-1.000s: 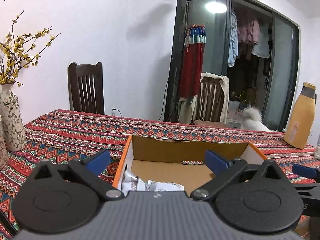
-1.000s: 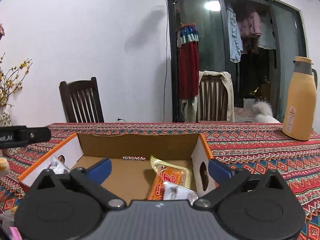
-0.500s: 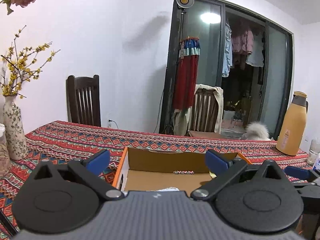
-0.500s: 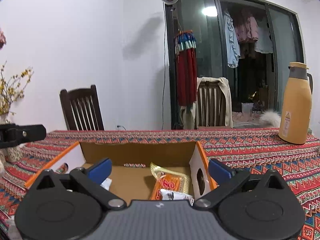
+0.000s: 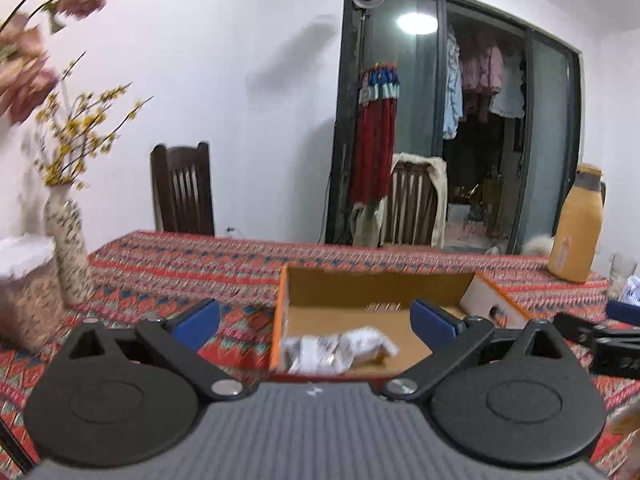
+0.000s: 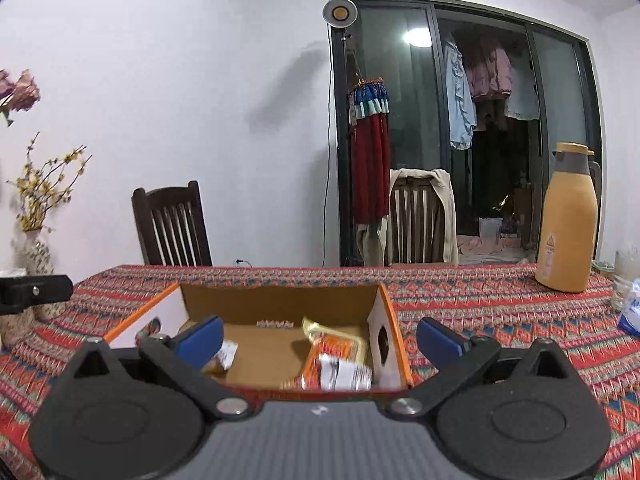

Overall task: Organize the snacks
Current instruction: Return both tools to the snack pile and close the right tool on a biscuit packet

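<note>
Open orange-edged cardboard box (image 6: 280,304) on a red patterned tablecloth (image 6: 480,304), bare cloth on both sides. Contents: orange snack packet (image 6: 332,350) by the right wall, white wrappers (image 5: 340,350) near the left. Left gripper (image 5: 316,318) and right gripper (image 6: 320,336): jaws spread wide, empty, hovering at the box's near edge.

blurred white packets (image 5: 340,350), flowers (image 5: 28,60) motion-smeared

Both grippers now sit farther back from the box (image 5: 376,284); the left gripper (image 5: 316,318) view reveals white packets (image 5: 340,350) inside again.
</note>
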Motion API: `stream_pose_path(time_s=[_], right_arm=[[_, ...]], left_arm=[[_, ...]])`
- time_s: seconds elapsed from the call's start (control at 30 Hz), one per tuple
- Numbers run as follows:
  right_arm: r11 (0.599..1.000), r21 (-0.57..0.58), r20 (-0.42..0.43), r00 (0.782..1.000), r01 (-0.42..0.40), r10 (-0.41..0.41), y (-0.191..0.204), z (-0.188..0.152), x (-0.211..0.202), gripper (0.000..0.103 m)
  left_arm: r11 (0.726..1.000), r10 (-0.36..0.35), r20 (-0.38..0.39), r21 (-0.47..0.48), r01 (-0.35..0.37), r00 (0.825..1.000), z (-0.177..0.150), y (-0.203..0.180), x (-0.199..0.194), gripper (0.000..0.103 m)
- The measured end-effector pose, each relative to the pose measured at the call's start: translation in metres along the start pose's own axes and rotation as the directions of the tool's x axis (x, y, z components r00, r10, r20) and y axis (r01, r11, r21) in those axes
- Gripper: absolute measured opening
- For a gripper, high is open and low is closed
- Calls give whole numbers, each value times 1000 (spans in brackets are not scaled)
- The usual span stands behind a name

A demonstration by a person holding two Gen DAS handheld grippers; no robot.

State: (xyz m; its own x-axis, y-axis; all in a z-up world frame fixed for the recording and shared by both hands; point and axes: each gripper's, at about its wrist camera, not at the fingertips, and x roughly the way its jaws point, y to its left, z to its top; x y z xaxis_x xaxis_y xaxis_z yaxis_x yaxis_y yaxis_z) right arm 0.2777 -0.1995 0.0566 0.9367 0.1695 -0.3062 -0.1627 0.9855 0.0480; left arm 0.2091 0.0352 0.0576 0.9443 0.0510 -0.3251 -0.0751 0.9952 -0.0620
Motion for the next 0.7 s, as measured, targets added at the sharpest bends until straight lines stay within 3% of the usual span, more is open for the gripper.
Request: stream_pose_path(time_s=[0.23,0.7], right_arm=[[1000,-14,-46,999,-1,1,2,-35,-31,103],[999,30,-110,994,28,-24,-6,-84,-40,103]], left_arm=[[1000,30,-85,-4,-31,996,-37,25,-9,103],[1000,25,-107,-7,-26,994,-74,35,-4,103]])
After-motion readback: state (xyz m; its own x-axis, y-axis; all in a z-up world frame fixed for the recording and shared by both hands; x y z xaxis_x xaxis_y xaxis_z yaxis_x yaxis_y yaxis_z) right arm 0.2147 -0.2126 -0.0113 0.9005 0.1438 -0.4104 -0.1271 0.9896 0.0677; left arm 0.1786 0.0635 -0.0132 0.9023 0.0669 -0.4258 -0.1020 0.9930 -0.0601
